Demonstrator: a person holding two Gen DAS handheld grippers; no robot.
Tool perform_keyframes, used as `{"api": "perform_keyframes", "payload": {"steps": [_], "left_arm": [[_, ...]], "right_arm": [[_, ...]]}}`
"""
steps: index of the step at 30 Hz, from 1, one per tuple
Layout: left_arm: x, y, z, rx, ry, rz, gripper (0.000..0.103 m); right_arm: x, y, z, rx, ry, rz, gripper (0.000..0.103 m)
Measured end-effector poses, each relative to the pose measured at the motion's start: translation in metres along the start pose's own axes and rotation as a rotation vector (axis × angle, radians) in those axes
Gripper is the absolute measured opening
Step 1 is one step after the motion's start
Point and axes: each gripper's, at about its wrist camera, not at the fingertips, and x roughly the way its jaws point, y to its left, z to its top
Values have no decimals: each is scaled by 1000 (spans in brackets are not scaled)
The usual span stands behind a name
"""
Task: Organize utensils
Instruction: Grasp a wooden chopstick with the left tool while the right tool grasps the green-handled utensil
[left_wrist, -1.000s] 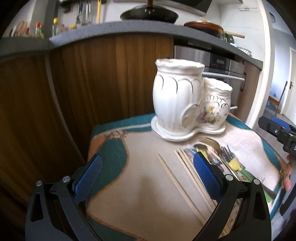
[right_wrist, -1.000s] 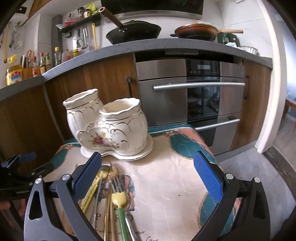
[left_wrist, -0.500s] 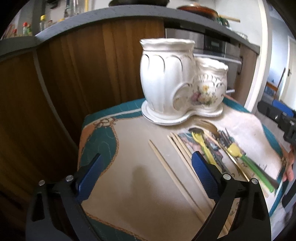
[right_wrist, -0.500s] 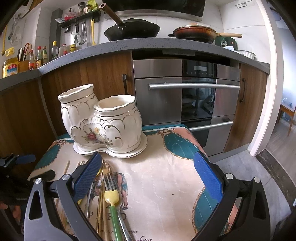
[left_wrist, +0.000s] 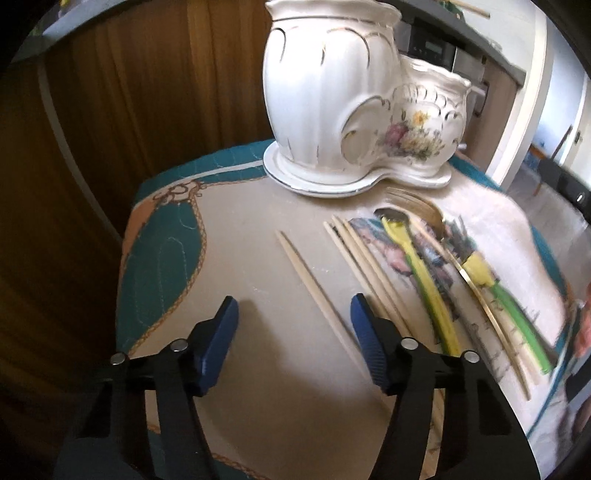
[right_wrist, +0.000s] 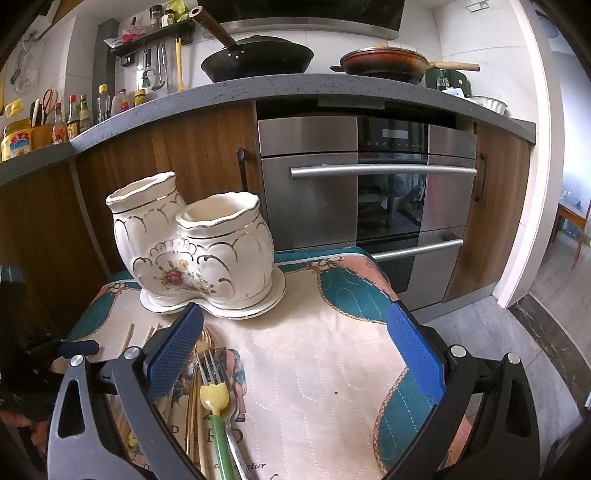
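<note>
The left gripper (left_wrist: 293, 314) is closing around a lone chopstick (left_wrist: 314, 284) (pads not touching), while the right gripper (right_wrist: 295, 347) hangs wide open over the cloth (right_wrist: 332, 369) printed "PARO".

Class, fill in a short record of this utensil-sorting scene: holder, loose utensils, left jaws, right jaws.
Holder: white ceramic two-pot holder, upright on the cloth, visible mouth empty
Loose utensils: chopsticks, yellow-green fork and other cutlery lying flat
Left jaws: left gripper closing around a single chopstick, not yet pressing
Right jaws: right gripper open, empty
</note>
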Motion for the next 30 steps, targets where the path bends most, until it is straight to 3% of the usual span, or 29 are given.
{"api": "perform_keyframes", "payload": {"steps": [2,7,11,17,21,25,30], "left_arm": [[1,-1,1,13,1,9,52],[2,-1,7,50,11,20,16],[3,1,11,51,9,8,8],[0,9,10,23,-17,-28,6],[-10,15,7,-12,-67,-62,6],[-18,18,6,-18,-105,-89,6],[-22,14,8,2,-124,-114,6]], "right_arm": [[-1,0,0,-4,-1,8,98],[-1,0,1,-35,7,16,98],[3,-4,1,-31,56,75,98],[13,0,-4,-81,156,124,98],[9,8,-12,-141,218,156,78],[3,21,-26,-188,277,214,51],[2,33,-44,-246,337,240,28]]}}
